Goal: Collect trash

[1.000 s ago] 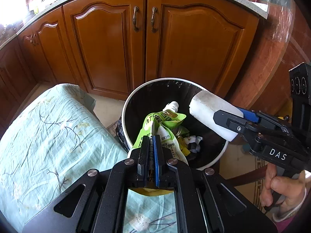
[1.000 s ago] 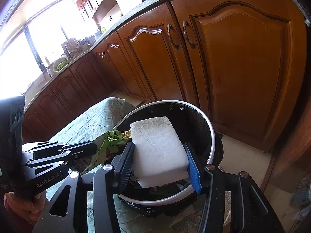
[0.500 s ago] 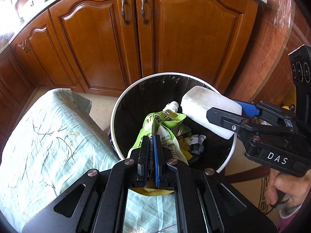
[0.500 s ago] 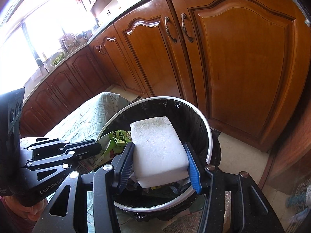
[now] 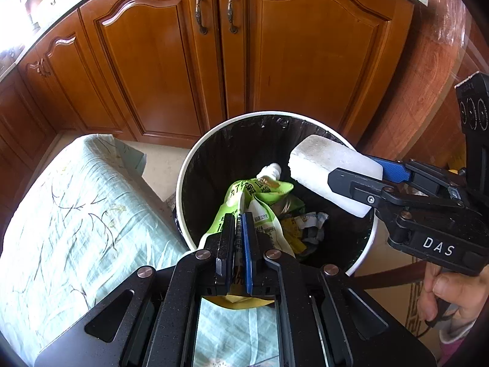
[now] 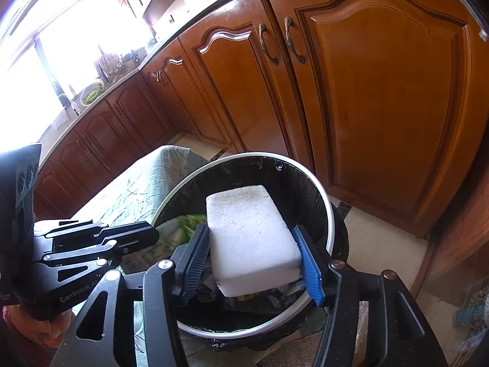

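Behind everything we see a run of brown wooden kitchen cabinets point(image 5: 293, 58) with arched door panels and bronze handles, under a pale speckled countertop point(image 6: 195, 15); a bright window washes out the far left of the right wrist view. Below the cabinets lies a pale tiled floor point(image 6: 379, 244). On the left of the left wrist view we have a surface draped in a light green cloth point(image 5: 70, 214) printed with thin branches.

Next to the cloth stands a round trash bin point(image 5: 183, 183) with a white rim and a black liner, holding crumpled wrappers point(image 5: 308, 229).

Our right gripper point(image 6: 253, 260) hangs over the bin's mouth with a white foam block point(image 6: 247, 232) between its fingers. Its jaws have just been opening: a gap shows between the black left pad and the block, while the blue right pad point(image 6: 308, 266) is at the block's edge, so the block is no longer squeezed. A hand point(image 5: 452, 293) grips its handle at the lower right.

Our left gripper point(image 5: 240, 244) has its jaws pinched together on the lower end of a green and white spouted pouch point(image 5: 256, 192), whose capped spout points into the bin.
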A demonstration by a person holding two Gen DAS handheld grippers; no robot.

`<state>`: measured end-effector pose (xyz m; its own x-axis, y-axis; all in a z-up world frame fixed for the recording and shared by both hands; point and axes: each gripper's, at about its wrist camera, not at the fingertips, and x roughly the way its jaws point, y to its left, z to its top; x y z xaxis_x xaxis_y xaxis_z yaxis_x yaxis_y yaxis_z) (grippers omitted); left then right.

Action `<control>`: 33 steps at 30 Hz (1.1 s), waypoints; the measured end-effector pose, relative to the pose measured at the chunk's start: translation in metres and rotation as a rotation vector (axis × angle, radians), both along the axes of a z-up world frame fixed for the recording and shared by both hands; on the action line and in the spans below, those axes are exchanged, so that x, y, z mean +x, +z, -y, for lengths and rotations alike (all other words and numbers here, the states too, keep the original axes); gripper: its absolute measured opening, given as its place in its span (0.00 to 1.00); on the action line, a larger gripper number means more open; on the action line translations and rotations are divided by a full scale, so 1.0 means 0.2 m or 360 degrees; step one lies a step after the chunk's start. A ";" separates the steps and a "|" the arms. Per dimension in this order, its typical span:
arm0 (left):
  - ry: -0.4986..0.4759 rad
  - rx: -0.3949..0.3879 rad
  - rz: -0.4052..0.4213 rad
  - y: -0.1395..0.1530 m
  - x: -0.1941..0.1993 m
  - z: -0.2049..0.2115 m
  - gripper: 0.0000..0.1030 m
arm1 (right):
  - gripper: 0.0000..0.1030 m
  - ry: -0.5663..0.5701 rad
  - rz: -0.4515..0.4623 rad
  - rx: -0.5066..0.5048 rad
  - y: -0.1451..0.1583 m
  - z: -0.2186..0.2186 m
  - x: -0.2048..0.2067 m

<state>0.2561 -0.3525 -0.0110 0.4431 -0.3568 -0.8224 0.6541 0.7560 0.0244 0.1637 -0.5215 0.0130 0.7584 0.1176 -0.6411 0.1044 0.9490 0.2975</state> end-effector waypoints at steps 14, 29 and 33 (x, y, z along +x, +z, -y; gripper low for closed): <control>0.0137 -0.0225 -0.0045 0.06 -0.09 -0.27 0.53 | 0.83 -0.0090 0.0144 0.0143 0.01 -0.04 -0.21; 0.0455 -0.0563 0.0000 0.03 -0.41 -0.85 0.76 | 1.00 -0.0170 0.0353 0.0077 0.06 -0.43 -0.53; 0.0499 -0.0627 0.0113 0.05 -0.49 -0.99 0.80 | 1.00 -0.0199 0.0362 -0.0080 0.07 -0.55 -0.58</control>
<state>0.1572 -0.1548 -0.0006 0.6284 -0.4747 -0.6163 0.4011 0.8765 -0.2661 0.0467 -0.4111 0.0266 0.8903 -0.0138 -0.4551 0.1576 0.9471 0.2796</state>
